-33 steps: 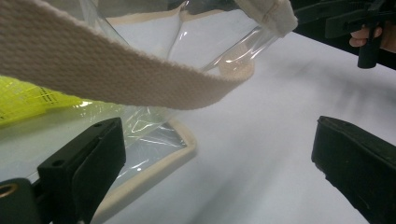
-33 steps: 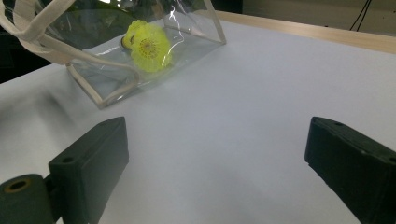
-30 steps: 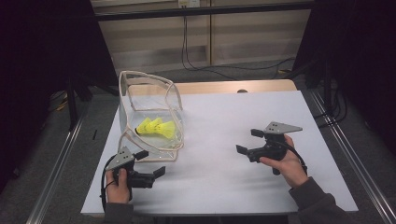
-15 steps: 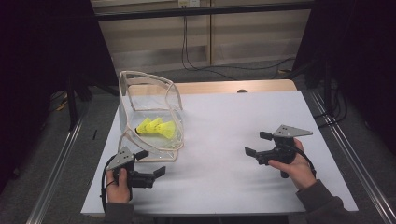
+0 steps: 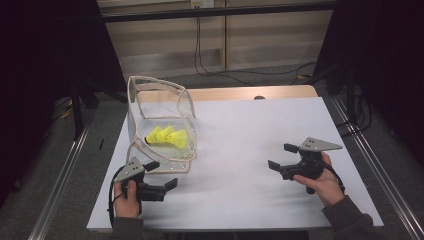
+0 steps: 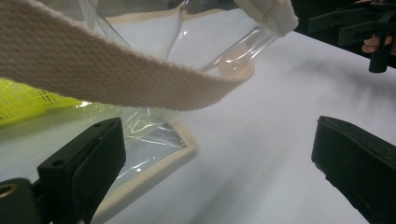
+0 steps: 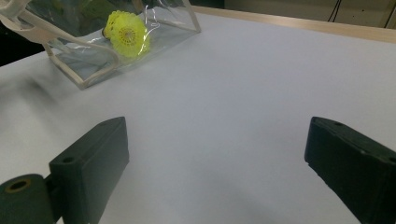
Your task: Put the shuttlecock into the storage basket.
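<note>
Clear plastic bag point(image 5: 161, 120) with yellow shuttlecocks point(image 5: 167, 136) inside sits at about 10 o'clock on the white counter point(image 5: 250, 150); left gripper point(image 5: 165, 175) just beside its near edge, jaws spread, holding nothing; right gripper point(image 5: 281, 157) at 4 o'clock, also released, well apart from the bag.
</note>
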`<state>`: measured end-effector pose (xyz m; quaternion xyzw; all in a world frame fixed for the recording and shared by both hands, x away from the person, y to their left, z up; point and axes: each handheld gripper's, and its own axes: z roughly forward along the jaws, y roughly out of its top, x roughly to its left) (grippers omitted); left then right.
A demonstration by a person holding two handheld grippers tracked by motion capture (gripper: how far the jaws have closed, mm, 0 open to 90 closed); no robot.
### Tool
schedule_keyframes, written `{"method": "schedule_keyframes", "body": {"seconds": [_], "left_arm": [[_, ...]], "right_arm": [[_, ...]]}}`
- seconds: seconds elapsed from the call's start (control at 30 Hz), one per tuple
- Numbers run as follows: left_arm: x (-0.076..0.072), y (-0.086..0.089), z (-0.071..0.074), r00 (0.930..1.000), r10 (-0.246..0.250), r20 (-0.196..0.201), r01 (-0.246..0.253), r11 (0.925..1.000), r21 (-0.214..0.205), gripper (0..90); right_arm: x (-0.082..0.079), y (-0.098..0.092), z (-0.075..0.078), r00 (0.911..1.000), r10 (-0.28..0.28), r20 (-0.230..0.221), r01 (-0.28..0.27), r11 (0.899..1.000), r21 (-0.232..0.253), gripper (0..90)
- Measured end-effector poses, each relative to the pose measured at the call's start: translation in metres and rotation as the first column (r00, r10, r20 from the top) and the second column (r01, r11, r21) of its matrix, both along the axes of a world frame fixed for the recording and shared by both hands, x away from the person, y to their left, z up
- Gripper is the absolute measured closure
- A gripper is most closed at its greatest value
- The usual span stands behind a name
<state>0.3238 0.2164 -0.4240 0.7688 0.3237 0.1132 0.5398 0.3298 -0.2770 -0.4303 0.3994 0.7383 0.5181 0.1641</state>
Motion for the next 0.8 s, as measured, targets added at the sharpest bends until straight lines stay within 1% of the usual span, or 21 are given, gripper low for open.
{"method": "schedule_keyframes", "body": {"seconds": [0.2, 0.27, 0.43, 0.5, 0.7, 0.8], "left_arm": [[0.000, 0.000, 0.000, 1.0000, 0.000, 0.000, 0.000, 1.0000, 0.005, 3.1], [0.000, 0.000, 0.000, 1.0000, 0.000, 0.001, 0.000, 1.0000, 0.006, 3.1], [0.000, 0.000, 0.000, 1.0000, -0.001, 0.001, 0.001, 1.0000, 0.007, 3.1], [0.000, 0.000, 0.000, 1.0000, 0.000, 0.000, 0.000, 1.0000, 0.005, 3.1], [0.000, -0.001, 0.000, 1.0000, 0.001, 0.002, -0.001, 1.0000, 0.007, 3.1], [0.000, 0.000, 0.000, 1.0000, 0.002, 0.003, -0.002, 1.0000, 0.006, 3.1]], "right_arm": [[-0.004, -0.004, -0.001, 1.0000, 0.000, 0.000, 0.000, 1.000, -0.002, 6.0], [-0.004, -0.005, -0.001, 1.0000, -0.004, 0.007, 0.004, 1.000, -0.003, 6.0], [-0.006, -0.007, -0.003, 1.0000, -0.001, 0.006, 0.001, 1.000, 0.004, 5.9], [-0.008, -0.008, -0.003, 1.0000, -0.004, 0.004, 0.004, 1.000, -0.001, 5.9], [-0.010, -0.011, -0.004, 0.9999, -0.011, 0.013, 0.011, 1.000, 0.002, 5.6], [-0.011, -0.012, -0.005, 0.9999, -0.009, 0.007, 0.009, 1.000, 0.003, 5.5]]}}
